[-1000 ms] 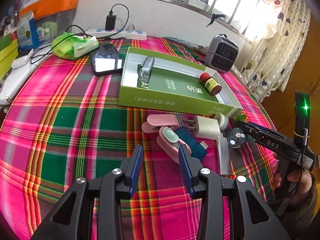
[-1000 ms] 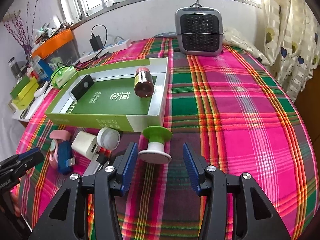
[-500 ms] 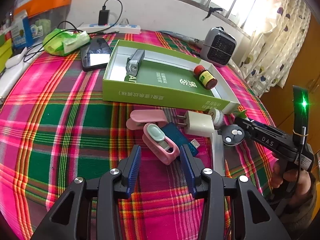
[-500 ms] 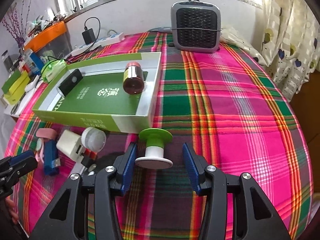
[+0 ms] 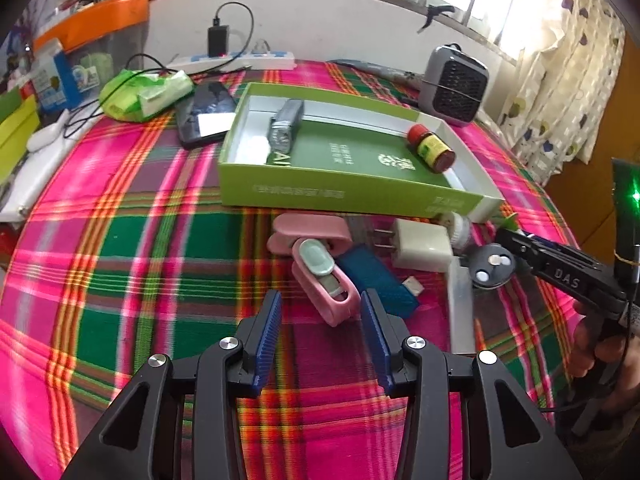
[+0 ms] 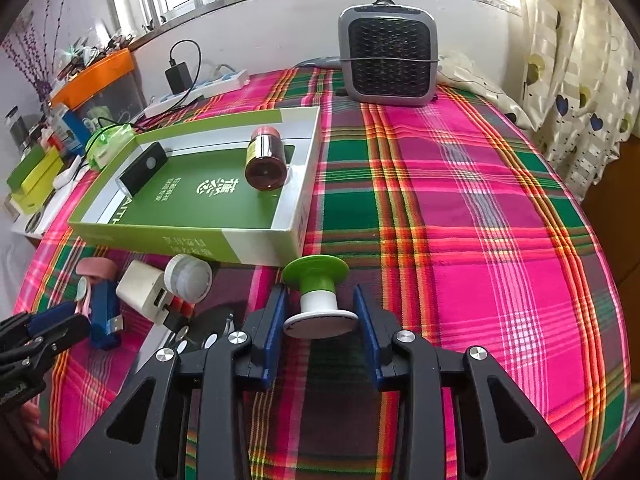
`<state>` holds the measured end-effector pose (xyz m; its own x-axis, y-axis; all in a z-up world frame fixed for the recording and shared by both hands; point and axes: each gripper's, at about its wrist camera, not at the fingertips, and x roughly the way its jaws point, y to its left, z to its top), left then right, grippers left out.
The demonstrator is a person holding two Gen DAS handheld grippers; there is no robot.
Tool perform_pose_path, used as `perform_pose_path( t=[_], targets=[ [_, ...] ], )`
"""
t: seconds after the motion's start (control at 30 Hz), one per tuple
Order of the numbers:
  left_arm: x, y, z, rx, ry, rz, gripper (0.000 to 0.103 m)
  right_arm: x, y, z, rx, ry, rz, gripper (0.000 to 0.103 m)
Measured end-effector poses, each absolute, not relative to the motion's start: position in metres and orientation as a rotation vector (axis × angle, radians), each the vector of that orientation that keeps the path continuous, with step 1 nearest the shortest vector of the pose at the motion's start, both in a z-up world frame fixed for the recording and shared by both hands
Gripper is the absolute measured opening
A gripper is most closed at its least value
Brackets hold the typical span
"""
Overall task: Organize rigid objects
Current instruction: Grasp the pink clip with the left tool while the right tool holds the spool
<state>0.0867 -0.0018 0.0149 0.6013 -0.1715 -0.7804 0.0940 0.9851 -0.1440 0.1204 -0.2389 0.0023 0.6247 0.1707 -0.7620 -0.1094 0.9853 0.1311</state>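
- Left wrist view: the jaws of the left gripper (image 5: 320,332) are seen spread apart and holding nothing, low over the plaid-covered counter (image 5: 132,248).
- A pink clip (image 5: 326,286) with a grey-green inset is found just ahead of the jaws, its near end reaching between the blue fingertips (image 5: 268,332) without being touched.
- A blue USB stick (image 5: 378,280) is seen touching the clip on the right, ahead of the right-hand jaw; a second pink piece (image 5: 308,234) and a white charger plug (image 5: 420,244) lie farther ahead.
- Beyond these, a green box tray (image 5: 344,192) is seen holding a red-capped brown bottle (image 5: 432,148) and a dark metal lighter (image 5: 284,126).
- Right wrist view: the jaws of the right gripper (image 6: 320,320) are set open around a green-and-white spool (image 6: 318,298); a gap is seen on each side, so no grip is shown.
- The spool stands upright between the pads, its green flange on top and just short of the tray's near corner (image 6: 296,240).
- Left of the jaws, a white round cap (image 6: 188,278) and the plug (image 6: 142,290) are seen side by side.
- A small grey heater (image 6: 386,60) stands far ahead of the jaws.
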Motion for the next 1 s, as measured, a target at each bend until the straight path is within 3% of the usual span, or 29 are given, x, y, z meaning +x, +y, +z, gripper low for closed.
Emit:
perform_pose_path(
  t=[1.0],
  targets=[
    [0.106, -0.001, 0.009, -0.050, 0.914, -0.105, 0.040, 0.120, -0.243, 0.002, 0.107, 0.878, 0.178, 0.035]
  ],
)
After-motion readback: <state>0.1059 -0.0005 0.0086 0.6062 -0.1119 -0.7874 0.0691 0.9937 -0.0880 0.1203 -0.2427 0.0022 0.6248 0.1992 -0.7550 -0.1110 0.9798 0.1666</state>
